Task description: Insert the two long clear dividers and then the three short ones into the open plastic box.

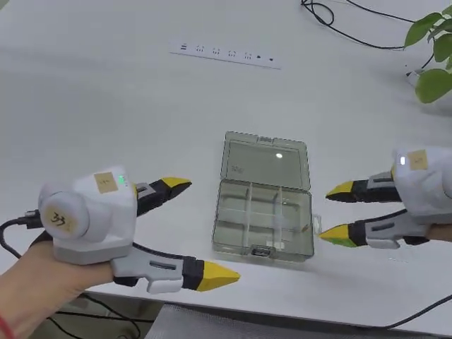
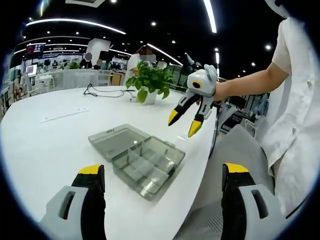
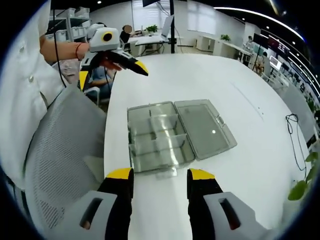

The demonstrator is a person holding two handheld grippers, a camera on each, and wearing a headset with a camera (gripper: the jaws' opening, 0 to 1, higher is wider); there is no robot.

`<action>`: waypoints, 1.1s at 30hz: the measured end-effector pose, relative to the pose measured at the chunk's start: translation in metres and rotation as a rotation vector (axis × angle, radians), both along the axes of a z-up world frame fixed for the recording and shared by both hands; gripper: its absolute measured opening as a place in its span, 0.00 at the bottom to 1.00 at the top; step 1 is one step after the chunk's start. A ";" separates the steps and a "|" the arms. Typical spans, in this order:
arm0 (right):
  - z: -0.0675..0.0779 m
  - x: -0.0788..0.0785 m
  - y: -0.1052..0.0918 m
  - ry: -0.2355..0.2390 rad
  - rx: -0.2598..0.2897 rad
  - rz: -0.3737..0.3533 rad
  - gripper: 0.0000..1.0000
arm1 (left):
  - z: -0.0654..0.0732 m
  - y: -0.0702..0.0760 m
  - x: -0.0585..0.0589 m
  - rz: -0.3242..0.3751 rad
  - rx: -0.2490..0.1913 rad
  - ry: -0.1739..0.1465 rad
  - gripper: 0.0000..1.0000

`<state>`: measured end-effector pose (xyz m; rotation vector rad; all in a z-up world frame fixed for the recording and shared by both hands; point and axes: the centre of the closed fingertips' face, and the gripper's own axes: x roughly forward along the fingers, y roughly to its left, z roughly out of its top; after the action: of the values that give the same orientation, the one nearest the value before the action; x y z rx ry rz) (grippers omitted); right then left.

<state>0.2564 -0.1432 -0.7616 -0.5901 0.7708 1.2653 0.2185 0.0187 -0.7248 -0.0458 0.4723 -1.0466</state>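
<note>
smoky clear plastic box (image 1: 263,247) sits open on the white tabletop (image 1: 106,106), near its front edge and between the 2 tools, with its lid (image 1: 265,159) laid flat on the far side of the base. clear dividers (image 1: 263,212) stand inside the base and split it into compartments, but clear plastic on clear plastic, with glare, makes their count hard to tell, and also which are long or short. 1 small clear piece (image 3: 165,173) lies flat on the tabletop just beside the box wall that faces the right tool; whether it touches that wall cannot be told. the left tool (image 1: 212,229) hovers left of the box, jaws wide apart and empty, and its black cable runs off the left edge of the head view. the right tool (image 1: 325,216) hovers right of the box, jaws apart and empty, tips pointing at the box, its rear cut off by the right edge. neither tool touches the box. farther back lie a white power strip (image 1: 226,53), its sockets too small to count, and a dark cable (image 1: 339,18) that runs off the top edge. a green plant (image 1: 432,56) is cropped at the right edge of the head view. in the right gripper view a grey mesh chair (image 3: 65,150) stands by the tabletop's near edge, beside a person's white shirt (image 3: 20,100).
</note>
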 end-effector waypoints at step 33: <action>-0.088 0.001 -0.149 0.035 -0.482 0.164 0.44 | 0.000 0.004 0.005 0.002 0.010 0.014 0.98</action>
<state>0.2574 -0.2922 -0.8496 -1.0396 1.0852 1.2443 0.2233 0.0230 -0.7251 -0.0448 0.4894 -1.0430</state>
